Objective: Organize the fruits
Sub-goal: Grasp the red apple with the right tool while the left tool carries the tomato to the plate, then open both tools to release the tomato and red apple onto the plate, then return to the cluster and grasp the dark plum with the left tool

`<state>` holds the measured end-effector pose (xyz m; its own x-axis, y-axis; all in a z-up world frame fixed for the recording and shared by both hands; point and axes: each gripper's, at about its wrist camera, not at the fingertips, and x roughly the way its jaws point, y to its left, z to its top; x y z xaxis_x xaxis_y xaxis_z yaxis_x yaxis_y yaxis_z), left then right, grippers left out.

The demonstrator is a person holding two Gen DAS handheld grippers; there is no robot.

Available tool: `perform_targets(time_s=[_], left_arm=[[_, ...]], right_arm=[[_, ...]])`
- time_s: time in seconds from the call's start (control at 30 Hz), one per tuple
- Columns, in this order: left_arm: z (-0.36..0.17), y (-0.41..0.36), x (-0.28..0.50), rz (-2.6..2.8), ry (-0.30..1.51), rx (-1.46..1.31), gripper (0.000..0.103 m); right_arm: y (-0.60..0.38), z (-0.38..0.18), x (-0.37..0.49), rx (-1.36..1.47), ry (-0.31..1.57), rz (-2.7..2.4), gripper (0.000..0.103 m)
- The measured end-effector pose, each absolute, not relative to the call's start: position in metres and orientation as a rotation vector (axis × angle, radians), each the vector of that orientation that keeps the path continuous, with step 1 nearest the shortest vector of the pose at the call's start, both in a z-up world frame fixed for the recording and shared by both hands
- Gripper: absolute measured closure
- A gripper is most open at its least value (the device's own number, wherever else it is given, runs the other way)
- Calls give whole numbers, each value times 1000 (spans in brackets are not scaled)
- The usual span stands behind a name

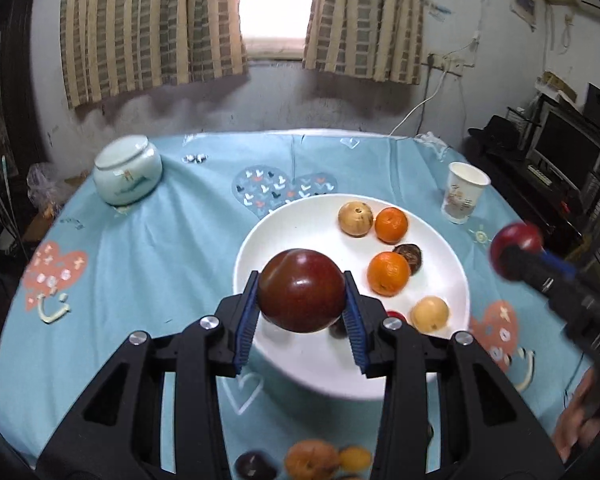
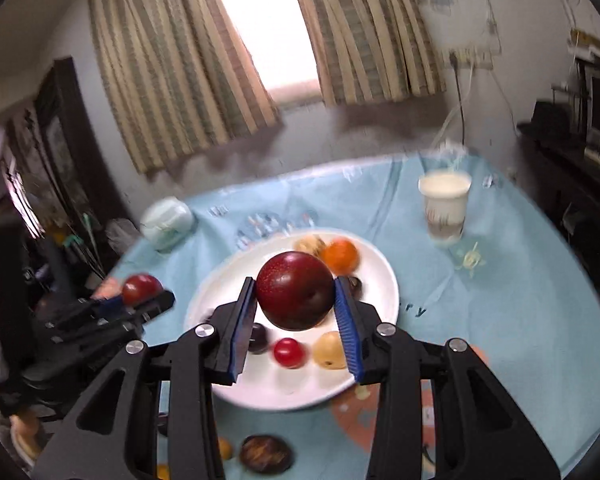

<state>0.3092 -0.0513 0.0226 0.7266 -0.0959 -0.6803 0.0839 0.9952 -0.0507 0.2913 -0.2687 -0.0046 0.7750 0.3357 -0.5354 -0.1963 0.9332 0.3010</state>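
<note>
Plums (image 1: pixel 301 290) (image 2: pixel 295 289) clamped in my left claw (image 1: pixel 301 308) and right claw (image 2: pixel 296 316), both above plate (image 1: pixel 300 216); left one hangs nearer its left rim.

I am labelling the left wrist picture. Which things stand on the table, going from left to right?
Ceramic jar → dark red plum clamped in the left gripper, over the white plate → paper cup → second red plum held in the right gripper.

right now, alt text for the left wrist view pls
The left gripper holds a dark red plum above a white plate of oranges and other small fruit on a blue tablecloth.
</note>
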Motion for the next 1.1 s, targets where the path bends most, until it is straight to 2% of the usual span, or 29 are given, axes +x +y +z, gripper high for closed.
perform_targets(time_s=[0.13,0.3,0.33,0.37,0.43,0.67,0.7,0.73,0.77,0.9,1.0,1.1], left_arm=[[-11,-48,347,-85,833,-54,63],[-40,-41,365,-71,901,-74,60],[-39,-41,365,-62,892,-70,56],[-36,-40,365,-50,878,-67,41],[-28,-37,363,-41,838,-88,29],[-13,-34,361,-58,815,-109,28],[-11,-34,361,-57,812,-109,28],[-10,-34,361,-55,808,-110,28],[-8,-33,360,-52,805,-110,28],[0,-31,356,-43,792,-107,28],[13,-29,348,-17,766,-81,28],[29,-18,326,10,729,-41,18]], right_arm=[[-267,-47,330,192,738,281,64],[-257,-65,350,125,778,293,63],[-255,-66,350,118,780,289,63],[-255,-67,350,118,776,280,63],[-255,-69,349,112,783,270,63],[-254,-70,351,108,810,247,61],[-254,-70,351,114,811,257,56],[-255,-69,350,120,800,252,26],[-256,-65,346,125,770,241,8],[-259,-46,336,129,677,236,6],[-269,-6,306,212,513,245,6],[-269,45,258,270,302,359,1]])
